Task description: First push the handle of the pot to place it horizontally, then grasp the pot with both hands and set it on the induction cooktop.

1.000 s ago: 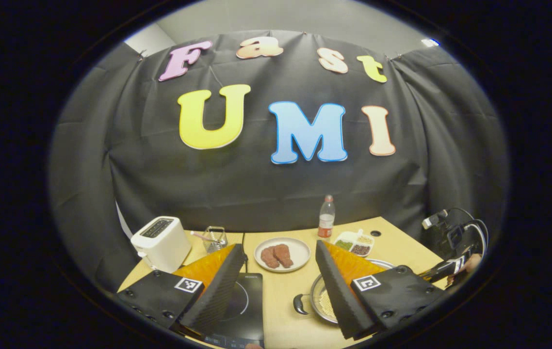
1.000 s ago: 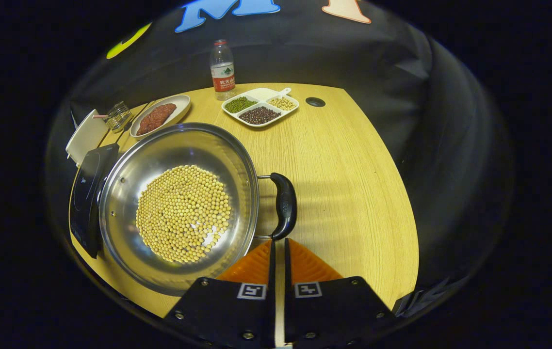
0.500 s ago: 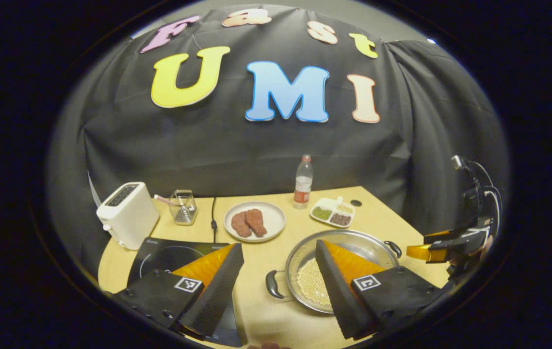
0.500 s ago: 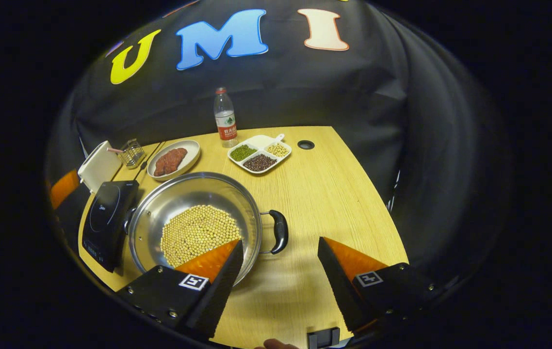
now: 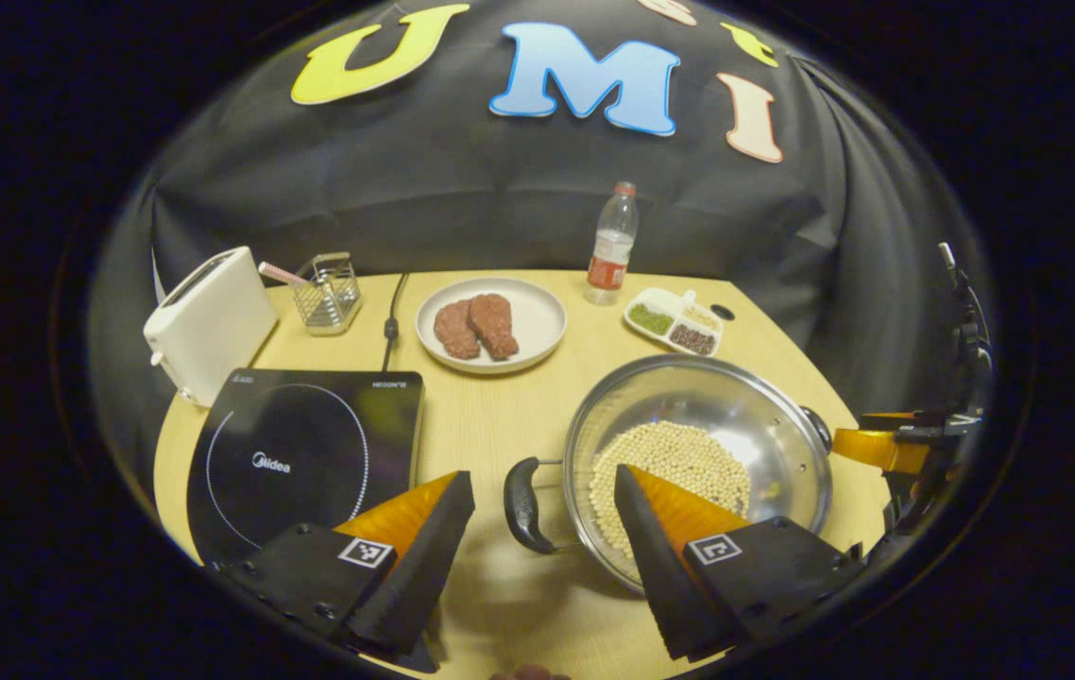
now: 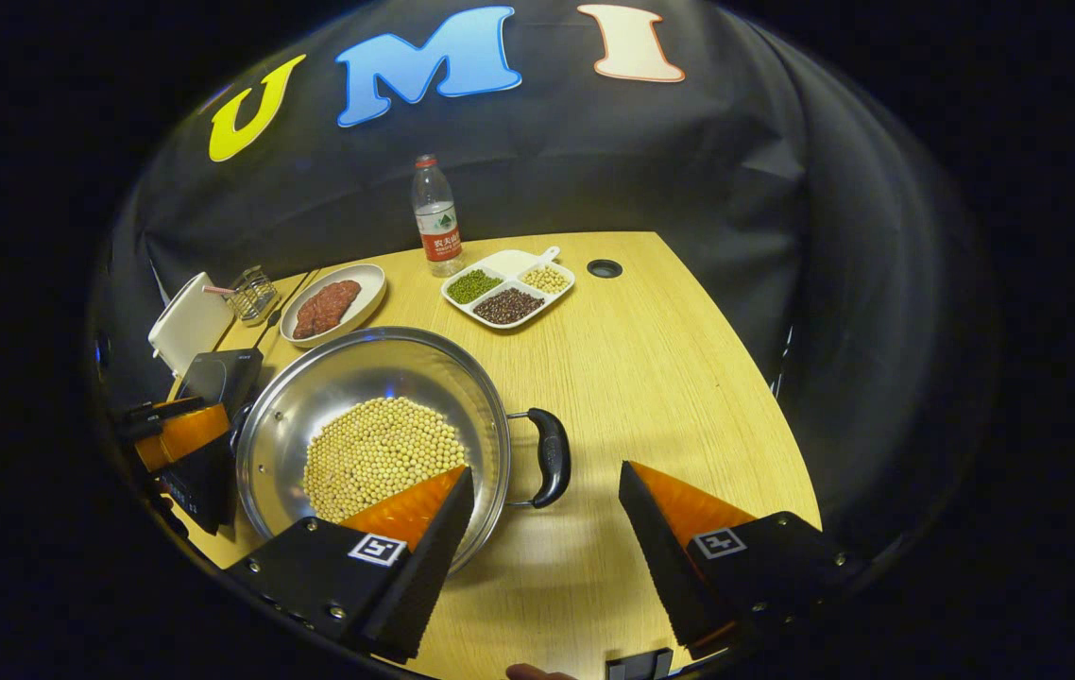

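The pot (image 5: 698,453) sits on the desk (image 6: 651,359) right of the induction cooktop (image 5: 301,453), one side handle ahead of each released gripper: left gripper (image 5: 542,529), right gripper (image 6: 547,524).

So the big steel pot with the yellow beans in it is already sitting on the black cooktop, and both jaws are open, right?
Not quite. The pot sits on the wooden table, beside the black cooktop, not on it; the left gripper view shows this. It does hold yellow beans, and both pairs of jaws are open.
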Demonstrator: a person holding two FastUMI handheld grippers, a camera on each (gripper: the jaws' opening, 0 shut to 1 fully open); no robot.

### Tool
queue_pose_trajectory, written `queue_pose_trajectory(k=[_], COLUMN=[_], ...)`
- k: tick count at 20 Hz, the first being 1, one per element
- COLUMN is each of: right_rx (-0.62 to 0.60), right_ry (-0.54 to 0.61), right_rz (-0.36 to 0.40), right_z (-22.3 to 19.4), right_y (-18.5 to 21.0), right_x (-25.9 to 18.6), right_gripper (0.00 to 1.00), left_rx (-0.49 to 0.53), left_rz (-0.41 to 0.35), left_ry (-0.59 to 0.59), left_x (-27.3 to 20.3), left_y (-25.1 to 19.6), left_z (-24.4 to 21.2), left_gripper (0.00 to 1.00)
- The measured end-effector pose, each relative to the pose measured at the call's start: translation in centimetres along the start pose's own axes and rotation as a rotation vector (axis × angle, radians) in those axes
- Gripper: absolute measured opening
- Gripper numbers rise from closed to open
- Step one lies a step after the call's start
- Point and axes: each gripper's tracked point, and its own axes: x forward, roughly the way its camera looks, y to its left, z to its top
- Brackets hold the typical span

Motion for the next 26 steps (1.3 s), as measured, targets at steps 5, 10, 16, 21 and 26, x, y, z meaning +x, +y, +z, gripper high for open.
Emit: queue_pose_trajectory(k=[5,10,16,21,26], right_rx=[-0.005,0.01,0.044,0.015,0.009], right_ry=[0.025,0.053,0.113,0.123,0.121], right_rz=[0.004,0.007,0.042,0.043,0.038], right_z=[0.0,-0.1,-1.2,-1.4,-1.6], right_y=[-0.3,-0.3,0.5,1.0,1.1], right_x=[2.3,4.6,6.7,7.1,6.7], right_gripper=[0.94,0.95,0.85,0.63,0.57], left_rx=[0.006,0.021,0.017,0.054,0.065], left_rz=[0.017,0.028,0.017,0.01,0.023], left_ry=[0.057,0.103,0.131,0.137,0.146], left_x=[2.5,4.5,5.8,6.2,6.3], left_y=[0.3,0.5,0.1,-0.4,-0.2], left_z=[-1.6,-2.9,-3.1,-3.4,-3.2], left_gripper=[0.98,0.97,0.86,0.7,0.64])
